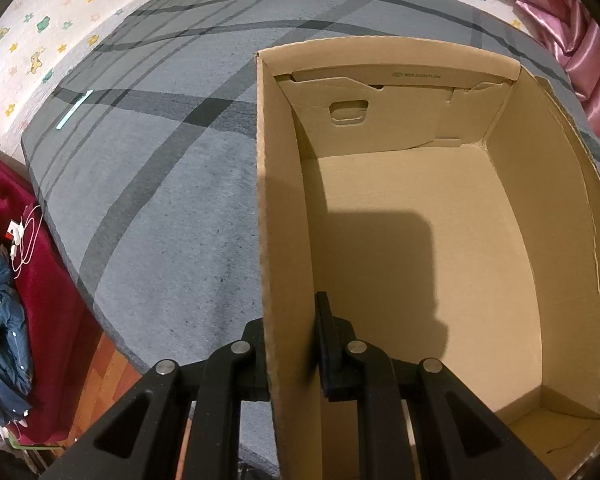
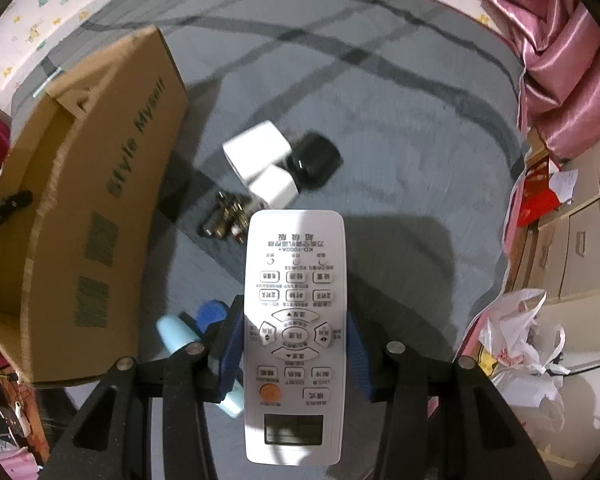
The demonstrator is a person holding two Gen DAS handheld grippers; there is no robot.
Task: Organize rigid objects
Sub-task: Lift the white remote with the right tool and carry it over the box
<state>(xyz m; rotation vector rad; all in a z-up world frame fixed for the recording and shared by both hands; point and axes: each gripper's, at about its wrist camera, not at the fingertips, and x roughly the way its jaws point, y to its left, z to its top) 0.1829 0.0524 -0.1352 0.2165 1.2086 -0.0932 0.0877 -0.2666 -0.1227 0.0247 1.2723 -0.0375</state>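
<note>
The white remote control [image 2: 295, 336] sits nearest, clamped between the blue pads [image 2: 356, 354] of the right gripper [image 2: 295, 350], buttons facing up, lifted above the grey rug [image 2: 400, 184]. Beyond the remote lie a pale blue tube [image 2: 176, 334], a bundle of metal plugs [image 2: 226, 218], two white adapters [image 2: 266, 162] and a black puck [image 2: 314, 158]. Left of the remote stands the cardboard box [image 2: 80, 208]. The left gripper [image 1: 292, 360] is pinched narrow on the box's left wall [image 1: 280, 240].
</note>
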